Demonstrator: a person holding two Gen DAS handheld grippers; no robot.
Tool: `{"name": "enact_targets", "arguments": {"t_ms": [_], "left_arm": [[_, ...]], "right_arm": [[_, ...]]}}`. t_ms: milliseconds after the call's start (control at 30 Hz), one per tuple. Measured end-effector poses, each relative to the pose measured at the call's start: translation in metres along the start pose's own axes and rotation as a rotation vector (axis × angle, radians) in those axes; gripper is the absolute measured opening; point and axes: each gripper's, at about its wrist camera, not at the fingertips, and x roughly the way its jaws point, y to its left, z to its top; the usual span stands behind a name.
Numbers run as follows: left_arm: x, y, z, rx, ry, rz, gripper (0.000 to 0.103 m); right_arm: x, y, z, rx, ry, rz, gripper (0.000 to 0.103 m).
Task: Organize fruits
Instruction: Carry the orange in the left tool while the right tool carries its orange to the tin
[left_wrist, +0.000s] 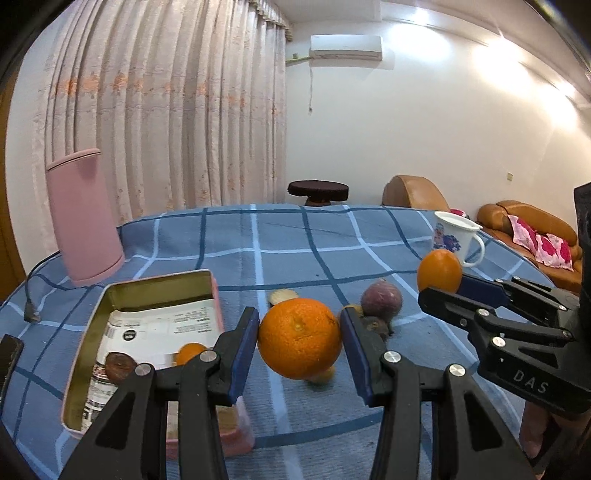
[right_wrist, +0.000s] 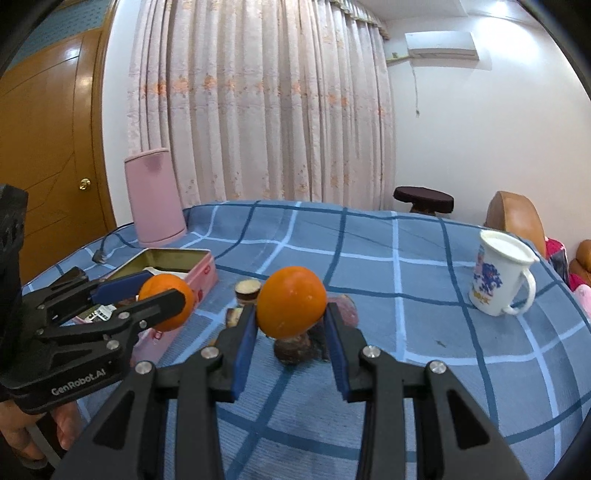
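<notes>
The left gripper (left_wrist: 299, 338) is pinching a big orange (left_wrist: 300, 338) in the air, just beside the pink tin box (left_wrist: 92, 354). The right gripper (right_wrist: 291, 323) is pinching a smaller orange (right_wrist: 291, 301) above the tabletop (right_wrist: 406, 332). Both oranges are looking round, firm and a bit slippery, so squeezing across the fat middle is best. More fruit is lying in the box already.

A desk (left_wrist: 295, 240) covered in a blue checked cloth is carrying a pink tin (left_wrist: 147, 332), a pink cylindrical container (left_wrist: 85, 218) and a white mug (left_wrist: 456, 238). A purple fruit (left_wrist: 381, 300) and a black cable plug (left_wrist: 32, 314) are also lying on it.
</notes>
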Motion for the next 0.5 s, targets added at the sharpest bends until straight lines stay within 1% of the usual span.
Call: {"name": "enact_targets", "arguments": {"t_ms": [500], "left_arm": [[-0.007, 0.044, 0.005, -0.063, -0.005, 0.070, 0.048]], "right_arm": [[0.018, 0.050, 0.027, -0.093, -0.023, 0.081, 0.039]]}}
